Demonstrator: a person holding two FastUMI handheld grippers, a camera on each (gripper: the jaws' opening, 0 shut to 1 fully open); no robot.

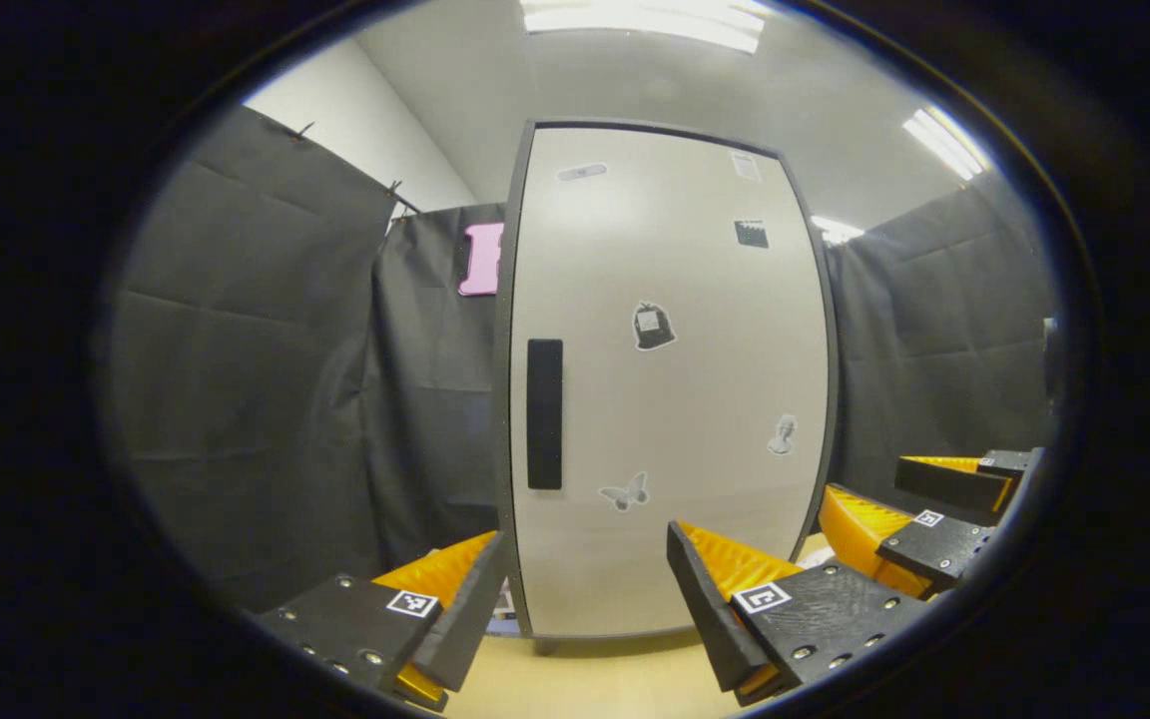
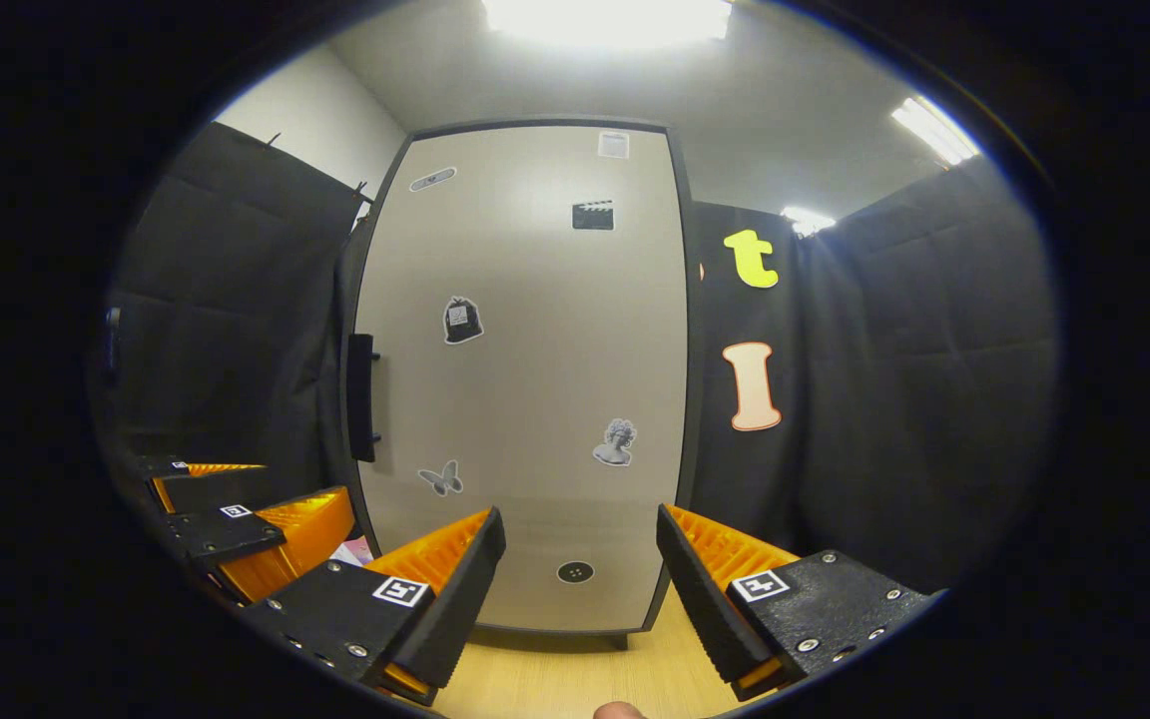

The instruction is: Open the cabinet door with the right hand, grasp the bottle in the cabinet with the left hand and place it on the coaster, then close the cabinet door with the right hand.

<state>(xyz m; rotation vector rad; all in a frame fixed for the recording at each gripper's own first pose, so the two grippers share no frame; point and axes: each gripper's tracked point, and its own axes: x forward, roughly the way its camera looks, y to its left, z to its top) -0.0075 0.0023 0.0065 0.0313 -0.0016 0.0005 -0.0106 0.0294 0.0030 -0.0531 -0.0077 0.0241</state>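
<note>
The cabinet door (image 2: 525,379) is closed, so the bottle is hidden behind it and cannot be seen; the coaster's place cannot be made out either. The cabinet stands upright on the pale wooden counter (image 2: 575,679), its door dotted with small stickers. The dark vertical handle (image 2: 362,397) sits on the door's left edge, about halfway up.

The right tongs (image 2: 580,579) hang in front of the door's lower part, released, with a wide gap between the fingers and nothing held. They sit below and to the right of the handle, so the opening step seems not yet begun; they would need to travel up and left to catch the handle.

The left tongs (image 1: 585,589) are likewise spread and empty, facing the door's lower part, below the handle (image 1: 544,413). They probably wait there because the bottle cannot be reached until the door swings aside. Seen from the right gripper view, the left tongs lie left of the door's bottom corner.
</note>
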